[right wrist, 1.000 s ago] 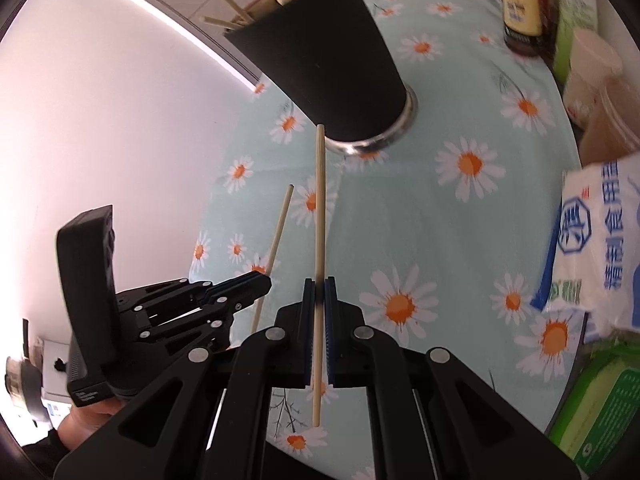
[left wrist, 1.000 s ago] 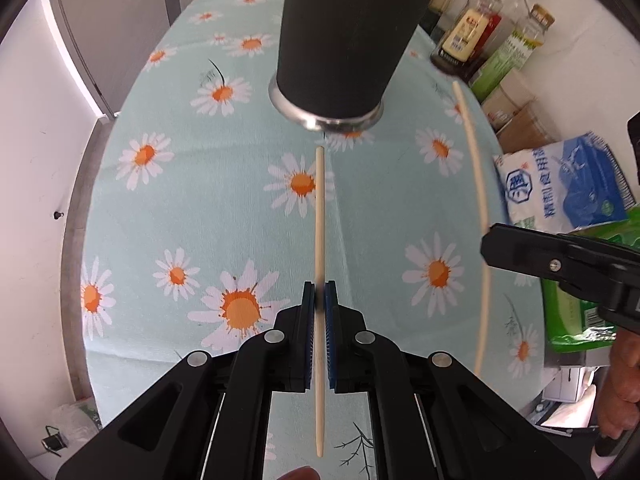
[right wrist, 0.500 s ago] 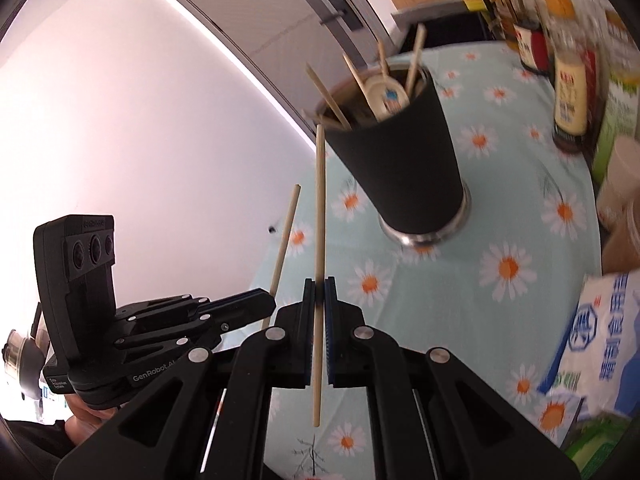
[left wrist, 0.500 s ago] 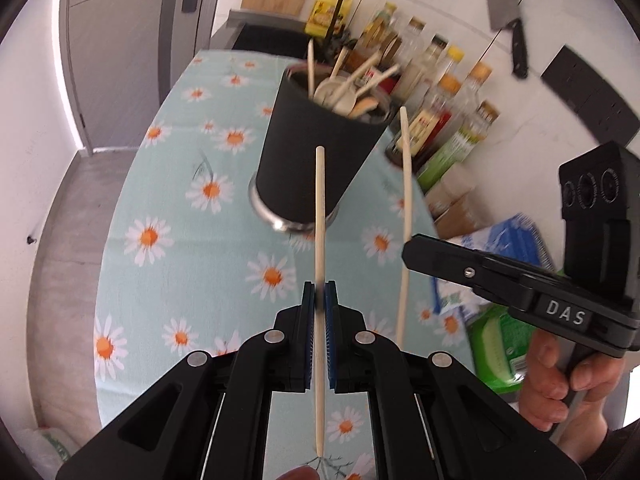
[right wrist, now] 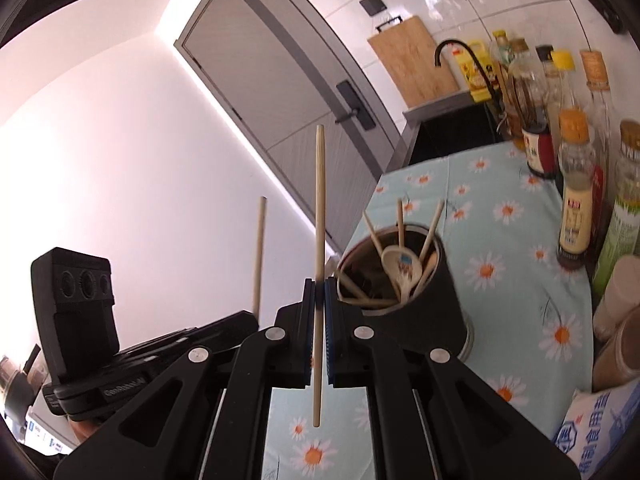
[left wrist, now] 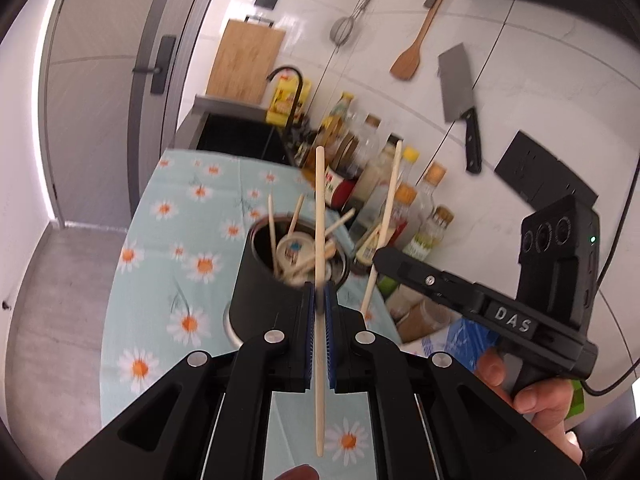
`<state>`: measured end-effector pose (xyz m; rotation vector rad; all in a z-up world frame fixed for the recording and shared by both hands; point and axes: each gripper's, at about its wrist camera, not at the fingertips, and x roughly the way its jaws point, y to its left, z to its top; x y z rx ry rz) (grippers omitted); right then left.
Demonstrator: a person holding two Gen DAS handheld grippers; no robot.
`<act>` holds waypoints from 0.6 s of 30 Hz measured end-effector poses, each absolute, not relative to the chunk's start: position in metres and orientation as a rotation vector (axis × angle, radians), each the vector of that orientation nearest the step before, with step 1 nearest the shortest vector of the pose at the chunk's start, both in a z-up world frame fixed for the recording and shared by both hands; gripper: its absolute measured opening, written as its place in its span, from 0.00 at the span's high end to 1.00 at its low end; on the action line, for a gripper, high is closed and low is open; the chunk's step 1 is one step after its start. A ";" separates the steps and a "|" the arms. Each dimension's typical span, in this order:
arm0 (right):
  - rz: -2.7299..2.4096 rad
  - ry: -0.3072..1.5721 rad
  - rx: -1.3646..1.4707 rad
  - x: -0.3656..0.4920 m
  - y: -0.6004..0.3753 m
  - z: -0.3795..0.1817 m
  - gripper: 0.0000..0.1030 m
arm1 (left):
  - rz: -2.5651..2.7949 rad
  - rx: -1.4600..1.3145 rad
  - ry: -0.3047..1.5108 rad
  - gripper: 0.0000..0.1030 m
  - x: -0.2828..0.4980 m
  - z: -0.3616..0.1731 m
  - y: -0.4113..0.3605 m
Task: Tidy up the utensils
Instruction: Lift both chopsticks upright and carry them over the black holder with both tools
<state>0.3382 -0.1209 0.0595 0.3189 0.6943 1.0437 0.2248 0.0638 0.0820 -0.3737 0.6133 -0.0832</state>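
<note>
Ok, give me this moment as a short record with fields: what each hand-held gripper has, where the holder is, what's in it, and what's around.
left hand-held gripper: shut on a chopstick, held upright, near the black holder
right hand-held gripper: shut on a second chopstick, also upright
black holder: stands on the daisy tablecloth, open top
holder contents: several chopsticks and a pale spoon
nearby: sauce bottles along the wall side
wall: cleaver and wooden spatula hanging

A daisy-print tablecloth point(left wrist: 168, 240) covers the table, carrying a black utensil cup point(left wrist: 264, 284), sauce bottles point(right wrist: 576, 200) and a blue-white bag point(right wrist: 600, 432).
</note>
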 end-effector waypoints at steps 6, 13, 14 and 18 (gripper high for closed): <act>0.994 0.608 0.328 0.353 -0.119 0.077 0.94 | -0.080 -0.323 0.469 0.96 0.241 0.112 0.070; 0.954 0.458 0.304 0.360 -0.118 0.099 0.94 | -0.084 -0.314 0.346 0.96 0.257 0.129 0.076; 0.950 0.446 0.302 0.362 -0.118 0.101 0.94 | -0.081 -0.308 0.330 0.96 0.259 0.131 0.076; 0.943 0.417 0.311 0.369 -0.116 0.102 0.94 | -0.066 -0.266 0.265 0.96 0.269 0.133 0.074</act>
